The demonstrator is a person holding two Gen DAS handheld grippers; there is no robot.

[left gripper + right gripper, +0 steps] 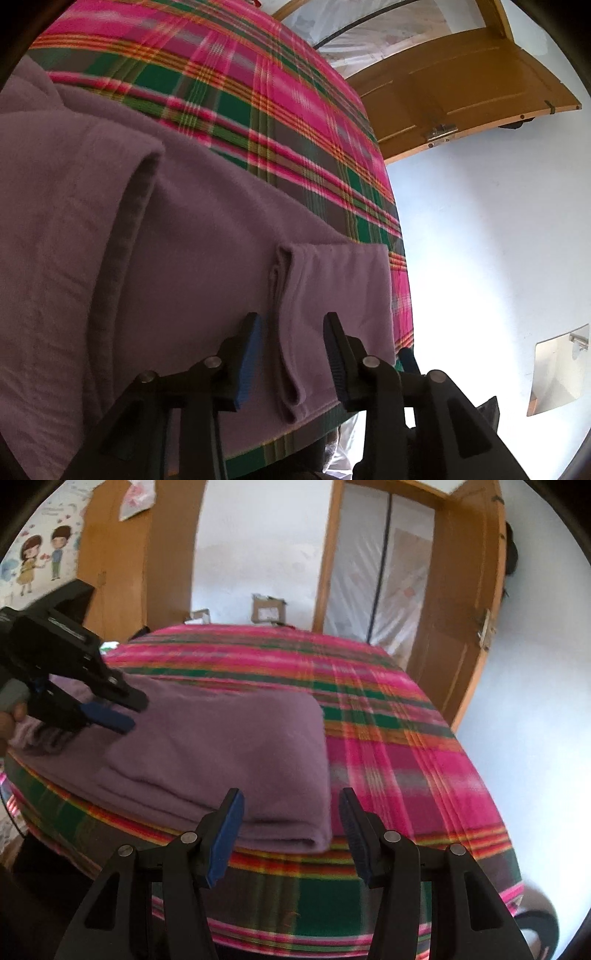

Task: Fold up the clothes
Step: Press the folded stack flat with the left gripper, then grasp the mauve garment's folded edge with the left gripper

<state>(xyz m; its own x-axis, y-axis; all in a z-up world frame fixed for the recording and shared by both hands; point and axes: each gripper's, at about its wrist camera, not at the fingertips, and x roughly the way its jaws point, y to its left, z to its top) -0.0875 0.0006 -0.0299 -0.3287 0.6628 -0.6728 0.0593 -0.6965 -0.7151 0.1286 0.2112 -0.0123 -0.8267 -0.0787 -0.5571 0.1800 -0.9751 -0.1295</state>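
Looking along the left gripper [293, 325], the purple garment [184, 229] lies on the plaid bedspread [258, 85], a folded edge between the parted fingers, which do not press it. From the right wrist, the right gripper [291, 805] hangs wide open and empty above the garment's [221, 746] near corner; the left gripper [127, 710] sits over its far end. A fold looks just laid; next likely needs a fresh grip on an edge.

Left tool [293, 325] jaws parted; right tool [291, 801] wide.
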